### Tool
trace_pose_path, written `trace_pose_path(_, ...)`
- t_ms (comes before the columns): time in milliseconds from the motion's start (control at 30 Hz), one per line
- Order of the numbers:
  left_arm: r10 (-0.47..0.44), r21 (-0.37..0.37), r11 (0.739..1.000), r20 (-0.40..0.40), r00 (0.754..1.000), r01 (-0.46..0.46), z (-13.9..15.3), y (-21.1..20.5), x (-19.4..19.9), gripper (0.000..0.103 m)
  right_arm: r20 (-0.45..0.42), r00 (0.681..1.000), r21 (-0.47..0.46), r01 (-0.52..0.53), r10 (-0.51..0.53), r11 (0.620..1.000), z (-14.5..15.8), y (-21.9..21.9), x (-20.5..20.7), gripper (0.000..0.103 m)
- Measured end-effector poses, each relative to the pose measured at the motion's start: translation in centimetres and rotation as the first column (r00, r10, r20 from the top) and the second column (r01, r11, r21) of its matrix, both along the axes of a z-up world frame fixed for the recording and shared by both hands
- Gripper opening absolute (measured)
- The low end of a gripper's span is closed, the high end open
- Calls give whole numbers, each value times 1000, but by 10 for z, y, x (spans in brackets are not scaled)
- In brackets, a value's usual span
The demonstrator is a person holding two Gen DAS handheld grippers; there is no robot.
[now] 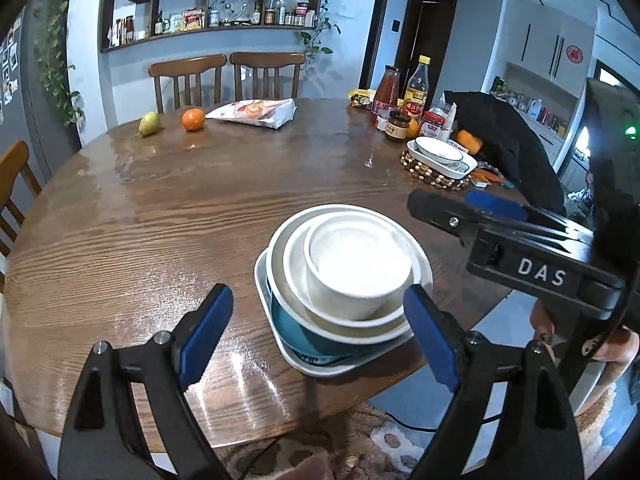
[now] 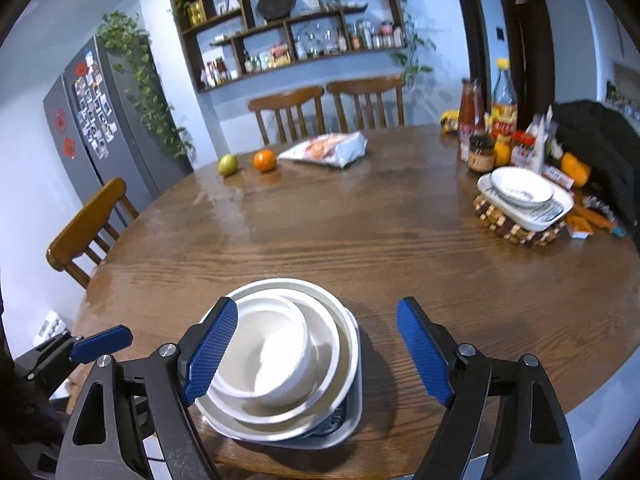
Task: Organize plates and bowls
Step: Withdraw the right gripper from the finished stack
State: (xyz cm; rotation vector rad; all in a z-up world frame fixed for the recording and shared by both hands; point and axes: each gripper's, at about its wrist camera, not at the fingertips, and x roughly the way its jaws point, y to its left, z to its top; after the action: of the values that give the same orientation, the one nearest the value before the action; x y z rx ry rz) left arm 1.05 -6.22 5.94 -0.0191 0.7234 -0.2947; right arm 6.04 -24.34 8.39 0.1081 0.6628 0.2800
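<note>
A stack of nested bowls (image 1: 352,268) sits on a white square plate (image 1: 320,364) near the table's front edge: a small white bowl inside two larger ones, the lowest blue outside. The stack (image 2: 280,360) also shows in the right wrist view. My left gripper (image 1: 320,332) is open and empty, its right finger beside the stack. My right gripper (image 2: 320,352) is open and empty, just above and behind the stack; it also shows in the left wrist view (image 1: 472,208). A second white bowl (image 2: 520,188) sits on a white plate (image 2: 560,212) on a beaded trivet at the far right.
The round wooden table (image 2: 320,232) holds a pear (image 2: 228,165), an orange (image 2: 264,160), a snack bag (image 2: 328,148), and bottles and jars (image 2: 488,128) by a black bag (image 2: 600,144). Wooden chairs (image 2: 328,112) stand around it.
</note>
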Motion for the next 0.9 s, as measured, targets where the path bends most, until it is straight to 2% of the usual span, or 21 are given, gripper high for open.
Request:
trace_pose_path(200, 4, 22, 1000, 7, 1000, -4, -10, 0, -10, 87, 73, 997, -47, -18, 21, 999, 4, 9, -25, 83)
trace_pose_path(367, 49, 26, 998, 26, 998, -49, -23, 2, -14, 87, 109, 993, -90, -45, 54, 995, -4, 20, -41, 84)
trace_pose_path(467, 72, 58, 996, 15, 997, -73, -33, 0, -12, 87, 99, 993, -112, -55, 66, 992, -12, 25, -43, 84)
trace_pose_path(900, 125, 56, 991, -43, 991, -123, -67, 12, -17, 87, 66, 997, -64, -41, 45, 997, -47, 20, -62, 84)
